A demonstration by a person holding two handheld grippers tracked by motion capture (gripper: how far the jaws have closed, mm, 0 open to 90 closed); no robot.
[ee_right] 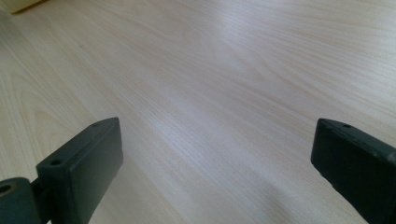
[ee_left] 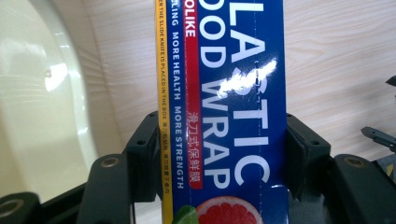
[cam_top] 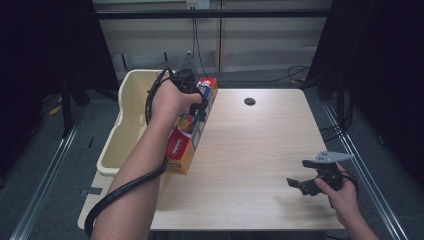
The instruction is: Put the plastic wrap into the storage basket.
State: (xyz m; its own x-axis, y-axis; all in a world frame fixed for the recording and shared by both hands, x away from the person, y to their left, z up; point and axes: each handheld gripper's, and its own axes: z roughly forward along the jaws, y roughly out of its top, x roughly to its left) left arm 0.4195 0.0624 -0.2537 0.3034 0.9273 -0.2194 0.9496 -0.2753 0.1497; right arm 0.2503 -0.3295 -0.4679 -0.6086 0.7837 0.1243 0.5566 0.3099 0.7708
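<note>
Left jaws: we see the left gripper point(ee_left: 219, 154) pinching the long blue cardboard box of plastic wrap point(ee_left: 224, 93) across its narrow width, one black pad flat on each long side.
Right jaws: the right gripper point(ee_right: 215, 158) stands spread wide with nothing between the pads, low over bare wood at about 4 o'clock on the counter point(cam_top: 260, 150).
Step in hand: we judge the box is grasped and being carried; its near end seems to be off the wood or barely touching, though we cannot tell for sure.
Box position: at the counter's 9 o'clock edge, lying lengthwise from 7 towards 11 o'clock, just beside the cream plastic tub point(cam_top: 131, 107).
Next move calls for: we would guess a swing towards 9 o'clock over the tub's rim, keeping the long box level so neither end catches.
Box looks: glossy blue face with white lettering, yellow stripe, red band, a grapefruit picture; orange-red side panel; rigid, undented.
</note>
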